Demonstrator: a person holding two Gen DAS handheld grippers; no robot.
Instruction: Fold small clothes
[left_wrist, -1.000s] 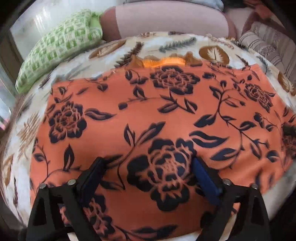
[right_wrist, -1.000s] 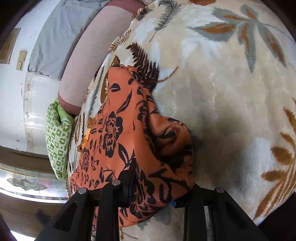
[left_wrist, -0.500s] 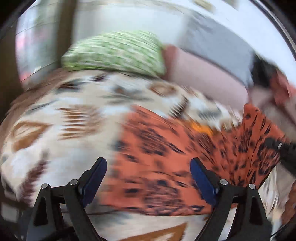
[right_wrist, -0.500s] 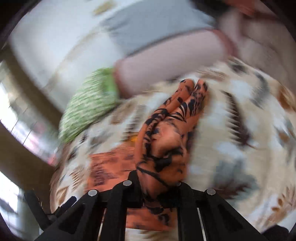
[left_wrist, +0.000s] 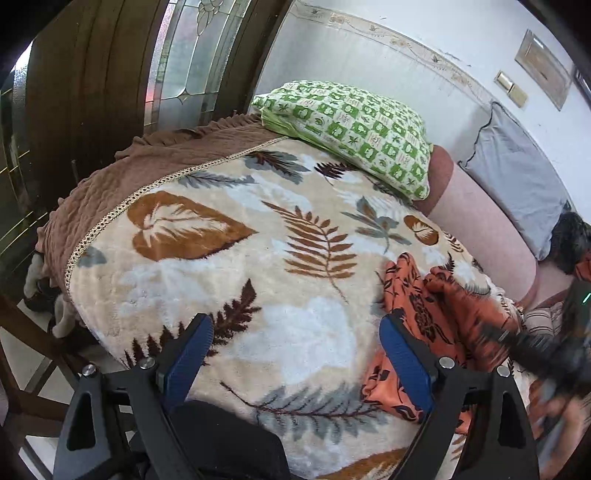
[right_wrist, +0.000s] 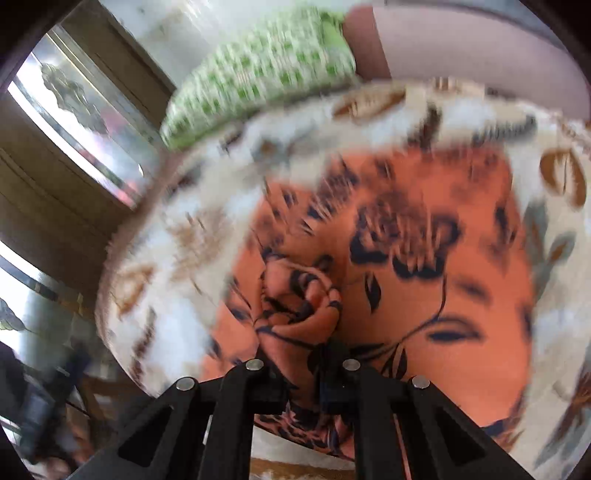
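The right gripper (right_wrist: 301, 373) has its black fingers pinched on a bunched fold of the orange cloth with dark flower print (right_wrist: 424, 258), which lies spread on the plush cream blanket with brown and grey leaf print (right_wrist: 155, 325); this view is blurred. The left gripper (left_wrist: 295, 354) holds nothing, its blue-padded fingers (left_wrist: 404, 360) spread wide above bare blanket (left_wrist: 207, 258), with the cloth (left_wrist: 424, 314) just beside its right finger. A broad stretch of blanket lies free to the left, ending at a beige trimmed edge over a brown quilted cover (left_wrist: 122, 177). Beyond sit a green-and-white checked pillow (left_wrist: 351, 129), a pink bolster (left_wrist: 476, 221) and a dark wooden door with leaded glass (left_wrist: 92, 74).
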